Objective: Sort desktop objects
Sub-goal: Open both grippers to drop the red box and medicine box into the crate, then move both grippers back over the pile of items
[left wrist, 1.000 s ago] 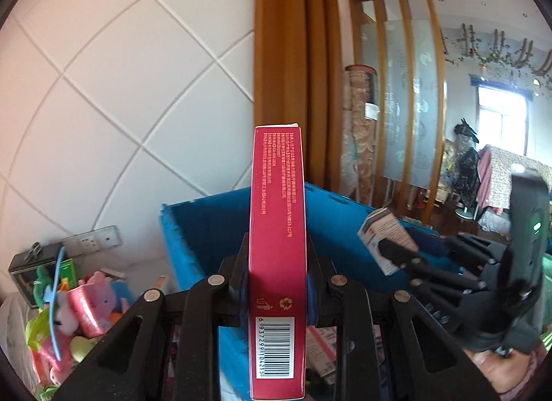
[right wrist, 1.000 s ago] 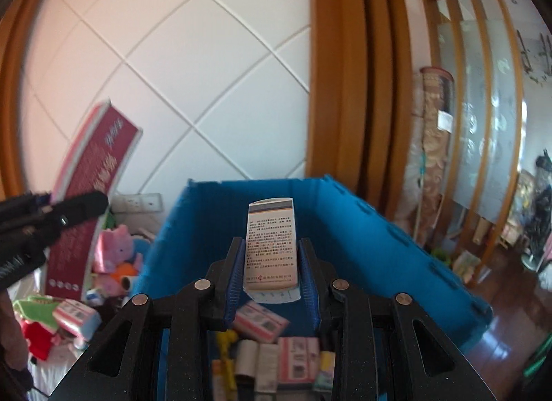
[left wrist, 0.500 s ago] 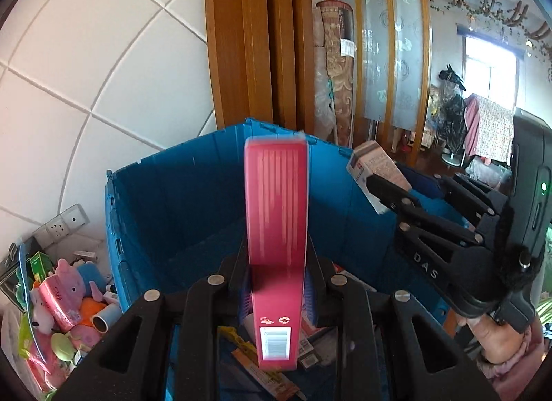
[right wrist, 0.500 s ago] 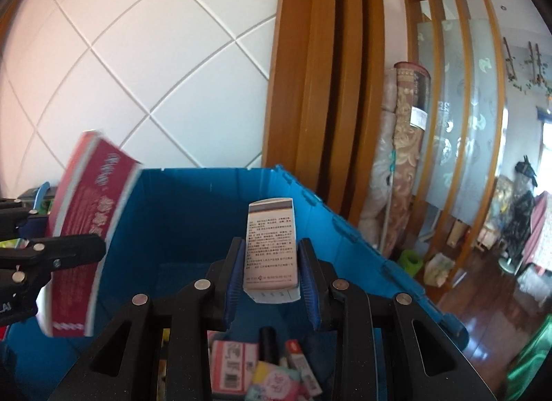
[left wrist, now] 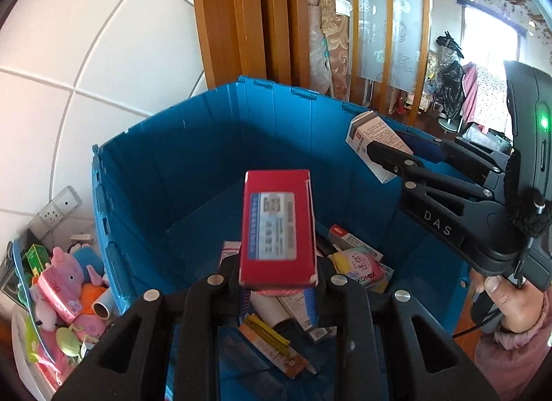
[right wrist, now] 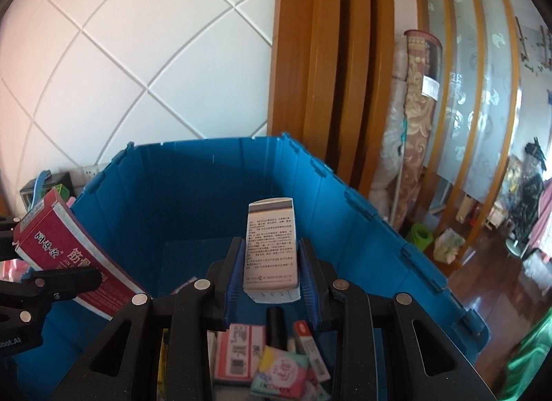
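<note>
Since the earlier frames, both tools have advanced over the blue crate (left wrist: 145,173) and tipped downward; the crate interior now fills the centre of each view where tiled wall showed before.

The left tool (left wrist: 277,283) is clamped on a red box (left wrist: 277,225), whose labelled end face now points at the camera at frame centre. The right tool (right wrist: 270,282) is clamped on a white box (right wrist: 270,249), held upright at lower centre. Both boxes hang above the crate's loose packets (right wrist: 279,377).

Handling: both are probably light, thin cardboard cartons, stiff along the edges but crushable on the broad faces. Grip across the narrow sides near the lower end, with moderate force.

Plush toys (left wrist: 65,283) lie outside the crate, lower left.
</note>
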A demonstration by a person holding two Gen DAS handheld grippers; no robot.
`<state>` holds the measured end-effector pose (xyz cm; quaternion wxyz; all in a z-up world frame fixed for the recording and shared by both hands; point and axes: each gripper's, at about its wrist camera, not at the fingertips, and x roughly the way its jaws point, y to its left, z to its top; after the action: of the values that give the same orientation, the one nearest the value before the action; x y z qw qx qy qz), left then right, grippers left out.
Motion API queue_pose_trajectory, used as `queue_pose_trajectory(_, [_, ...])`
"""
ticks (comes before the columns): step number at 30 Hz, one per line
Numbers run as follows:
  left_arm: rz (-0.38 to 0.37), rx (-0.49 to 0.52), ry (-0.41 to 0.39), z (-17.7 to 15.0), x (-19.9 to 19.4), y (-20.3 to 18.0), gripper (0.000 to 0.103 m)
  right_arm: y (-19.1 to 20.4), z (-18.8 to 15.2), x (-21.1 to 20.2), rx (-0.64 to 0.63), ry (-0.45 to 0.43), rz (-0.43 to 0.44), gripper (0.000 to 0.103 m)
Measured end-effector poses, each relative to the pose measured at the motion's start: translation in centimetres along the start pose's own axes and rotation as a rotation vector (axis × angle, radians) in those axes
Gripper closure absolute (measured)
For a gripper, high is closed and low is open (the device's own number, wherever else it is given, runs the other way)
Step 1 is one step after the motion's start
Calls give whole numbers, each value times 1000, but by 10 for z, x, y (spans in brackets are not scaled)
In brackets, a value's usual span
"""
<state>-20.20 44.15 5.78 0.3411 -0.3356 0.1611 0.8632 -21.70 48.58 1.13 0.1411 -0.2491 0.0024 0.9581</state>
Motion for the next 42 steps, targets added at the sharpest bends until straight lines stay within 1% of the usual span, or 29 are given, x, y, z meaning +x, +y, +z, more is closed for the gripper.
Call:
queue_pose_trajectory(2, [17,-2,3,-1,0,-2,75,-1,0,4,-1,17,-6,72])
queue_pose_trajectory(4, [26,5,-2,-2,0,-5,68,0,0,4,-4,20,-13,71])
queue_pose_trajectory(5, [30,9,-5,-2,0,-5,61,0,-1,5,-9,18,-26,70])
queue_pose_trajectory(6, [33,12,-9,-2,-1,-6,54,2,-1,4,-12,22,-37,63])
queue_pose_trajectory(7, [38,14,-16,-2,-2,-7,51,2,-1,5,-11,25,-42,50])
queue_pose_trajectory(8, [43,14,-22,-2,-2,-6,45,3,-1,2,-9,20,-46,41])
queue_pose_trajectory(9, [49,14,-30,-3,-3,-6,41,2,0,1,-5,12,-49,23])
queue_pose_trajectory(10, [54,13,-38,-3,-4,-6,40,2,0,-1,0,2,-53,10])
queue_pose_trajectory(12, [64,11,-46,-3,-6,-6,37,3,1,-3,-1,-8,-63,2])
queue_pose_trajectory(13, [72,8,-51,-3,-7,-6,37,3,1,-3,-5,-9,-67,1])
queue_pose_trajectory(18, [104,-13,-92,-6,-16,0,36,2,2,-1,7,-4,-79,0])
queue_pose_trajectory(20, [121,-27,-129,-9,-26,3,36,1,2,-1,10,-1,-77,0])
queue_pose_trajectory(24, [126,-60,-214,-16,-51,12,36,3,1,-1,-3,-3,-83,0])
queue_pose_trajectory(27, [177,-78,-304,-23,-80,19,35,7,0,-3,-19,-1,-84,0])
queue_pose_trajectory(28, [199,-87,-331,-25,-89,23,33,8,-1,-3,-26,5,-82,0])
queue_pose_trajectory(29, [219,-99,-357,-28,-98,27,26,11,-2,-4,-31,9,-83,0])
queue_pose_trajectory(30, [235,-112,-380,-32,-106,30,22,13,-3,-6,-31,10,-79,0])
queue_pose_trajectory(31, [257,-128,-415,-37,-116,34,21,16,-4,-10,-28,6,-63,0])
queue_pose_trajectory(33, [285,-153,-447,-47,-130,44,16,23,-3,-20,-20,-14,-26,0])
queue_pose_trajectory(35, [301,-174,-459,-56,-137,55,14,35,-1,-34,-28,-47,7,0])
queue_pose_trajectory(38, [303,-215,-470,-74,-148,75,14,62,2,-55,-61,-99,36,0])
queue_pose_trajectory(42, [326,-261,-430,-102,-160,105,14,96,5,-82,-81,-167,108,0])
